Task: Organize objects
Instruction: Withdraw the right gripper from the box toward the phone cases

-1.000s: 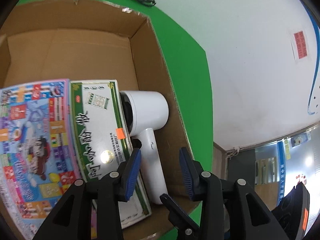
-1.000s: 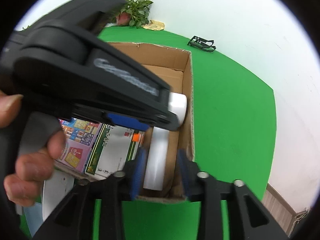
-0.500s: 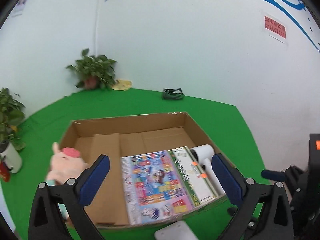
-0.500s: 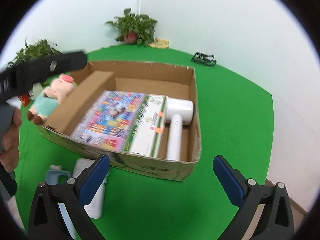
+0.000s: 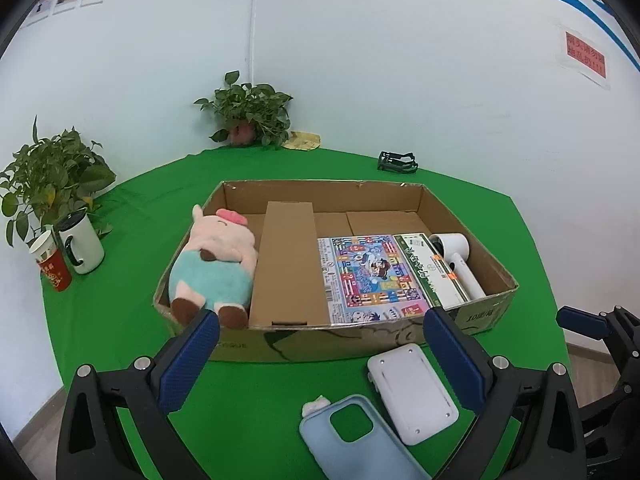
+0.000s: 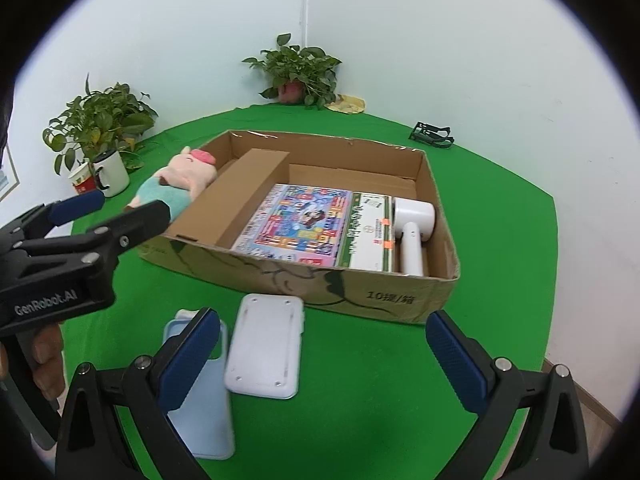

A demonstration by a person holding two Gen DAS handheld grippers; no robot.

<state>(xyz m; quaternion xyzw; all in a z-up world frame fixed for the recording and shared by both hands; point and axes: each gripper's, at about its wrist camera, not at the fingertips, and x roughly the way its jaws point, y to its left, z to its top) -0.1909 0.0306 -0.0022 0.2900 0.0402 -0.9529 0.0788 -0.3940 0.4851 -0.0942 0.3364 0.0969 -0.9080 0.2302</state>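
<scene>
Here we see the red cup (image 5: 55, 271) half hidden behind the white mug (image 5: 82, 246) at far left. The plush pig (image 5: 214, 268) lies in the cardboard box (image 5: 476, 314), beside the board game (image 5: 370, 276), green carton (image 5: 434, 270) and hair dryer (image 5: 456, 258). Nearer us, the blue phone case (image 5: 356, 436) is cut off below, touching the white device (image 5: 412, 392). Left tool (image 5: 320, 356) and right tool (image 6: 320, 354) both gape, holding nothing. The worktop (image 5: 528, 248) is green; white walls meet behind a potted plant (image 5: 248, 114).

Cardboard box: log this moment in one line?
brown cardboard box: white hair dryer inside | light blue phone case: outside | left gripper, right gripper: open, empty
</scene>
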